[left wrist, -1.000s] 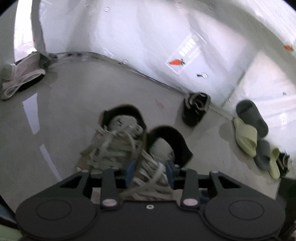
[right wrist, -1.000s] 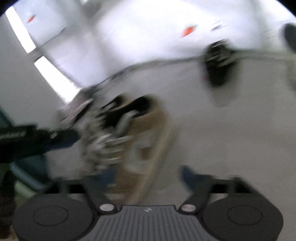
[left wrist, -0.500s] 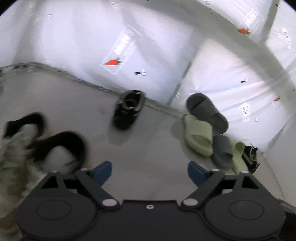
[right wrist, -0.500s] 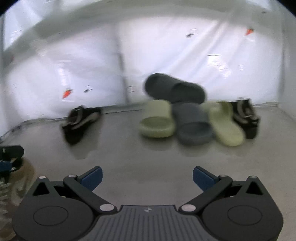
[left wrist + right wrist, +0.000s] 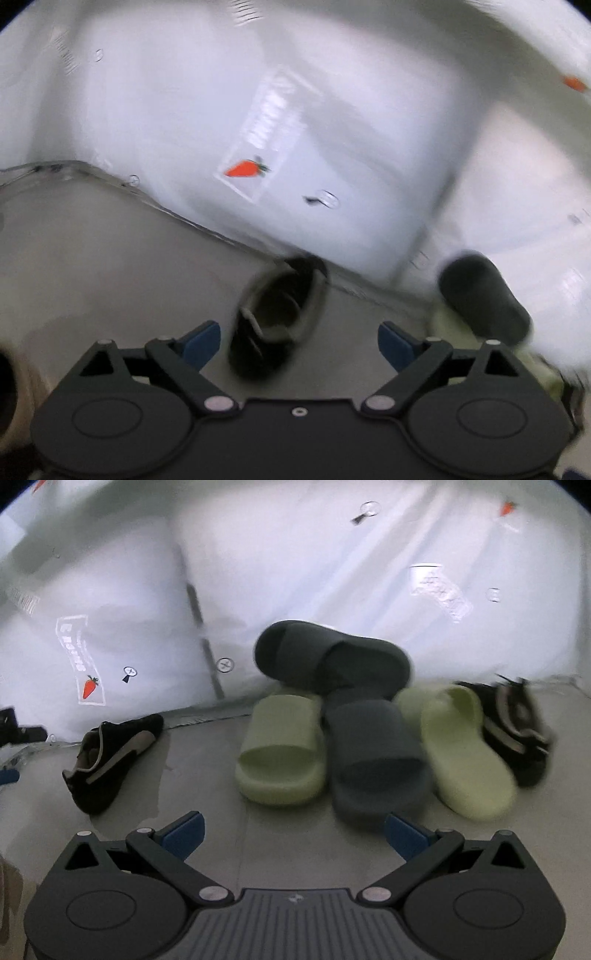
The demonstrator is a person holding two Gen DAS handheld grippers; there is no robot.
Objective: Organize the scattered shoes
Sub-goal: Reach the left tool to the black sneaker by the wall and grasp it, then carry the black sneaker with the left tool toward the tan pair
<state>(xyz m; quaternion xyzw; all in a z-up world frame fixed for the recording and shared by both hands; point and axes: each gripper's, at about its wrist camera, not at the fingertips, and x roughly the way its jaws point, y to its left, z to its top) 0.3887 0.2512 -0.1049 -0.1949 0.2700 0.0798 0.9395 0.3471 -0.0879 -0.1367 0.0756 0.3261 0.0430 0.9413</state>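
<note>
A black shoe with tan trim [image 5: 277,314] lies on the grey floor straight ahead of my left gripper [image 5: 299,341], which is open and empty just short of it. The same shoe [image 5: 110,753] shows at the left of the right wrist view. My right gripper [image 5: 293,832] is open and empty, facing a pile of slides: a light green slide [image 5: 280,749], a dark grey slide [image 5: 373,753], another light green slide [image 5: 465,749] and a dark grey slide [image 5: 332,657] leaning on the wall. A second black shoe [image 5: 517,727] lies at the far right.
White sheeting with carrot prints [image 5: 245,168] walls the floor in behind the shoes. A dark grey slide [image 5: 484,299] sits at the right of the left wrist view. A tan shoe opening [image 5: 11,387] shows at the left edge.
My left gripper let go of the laced sneaker, opened, and swung right to the black shoe. My right gripper turned right from the sneakers and moved closer to the slides.
</note>
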